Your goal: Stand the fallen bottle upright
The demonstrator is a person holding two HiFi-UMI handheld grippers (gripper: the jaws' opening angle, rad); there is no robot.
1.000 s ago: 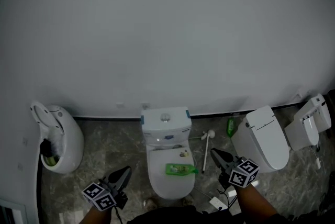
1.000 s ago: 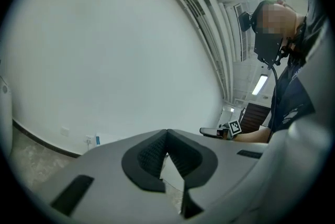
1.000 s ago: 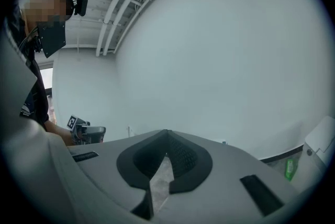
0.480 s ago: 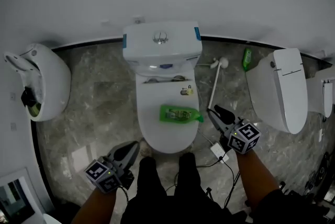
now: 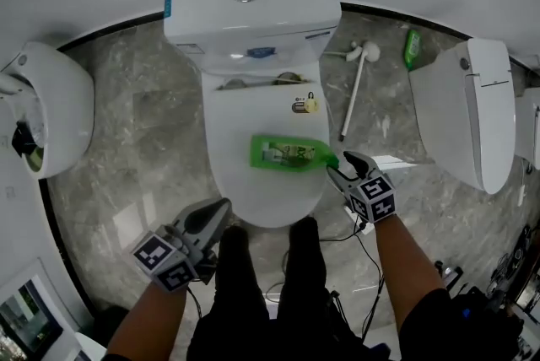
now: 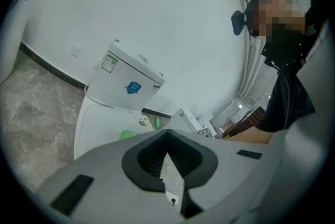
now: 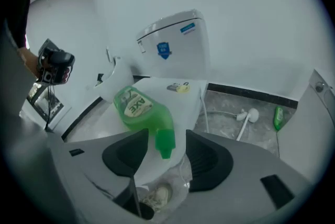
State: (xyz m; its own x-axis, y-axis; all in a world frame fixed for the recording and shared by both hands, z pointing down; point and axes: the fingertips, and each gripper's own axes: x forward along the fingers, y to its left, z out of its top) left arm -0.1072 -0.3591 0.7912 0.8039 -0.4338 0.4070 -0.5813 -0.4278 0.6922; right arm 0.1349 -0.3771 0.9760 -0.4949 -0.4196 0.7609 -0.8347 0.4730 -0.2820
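Note:
A green bottle (image 5: 289, 153) with a white label lies on its side on the closed lid of a white toilet (image 5: 245, 195), cap pointing right. In the right gripper view the bottle (image 7: 141, 108) points its green cap (image 7: 165, 143) into the gap between my jaws. My right gripper (image 5: 340, 167) is at that cap end; its jaws have just been opening and stand open, the pads clear of the cap. My left gripper (image 5: 218, 210) hovers by the toilet's front left rim, its jaws (image 6: 167, 135) meeting at the tips with nothing between them.
The cistern (image 5: 249, 5) stands behind the lid, which also carries a small yellow lock-like item (image 5: 307, 105). On the marble floor lie a toilet brush (image 5: 356, 89) and a small green bottle (image 5: 411, 47). Another toilet (image 5: 472, 123) stands right, a white fixture (image 5: 51, 110) left. The person's legs (image 5: 261, 283) are below.
Both grippers have dropped toward the toilet, which now fills more of the head view. The right gripper went from shut to open and came up to the bottle's cap.

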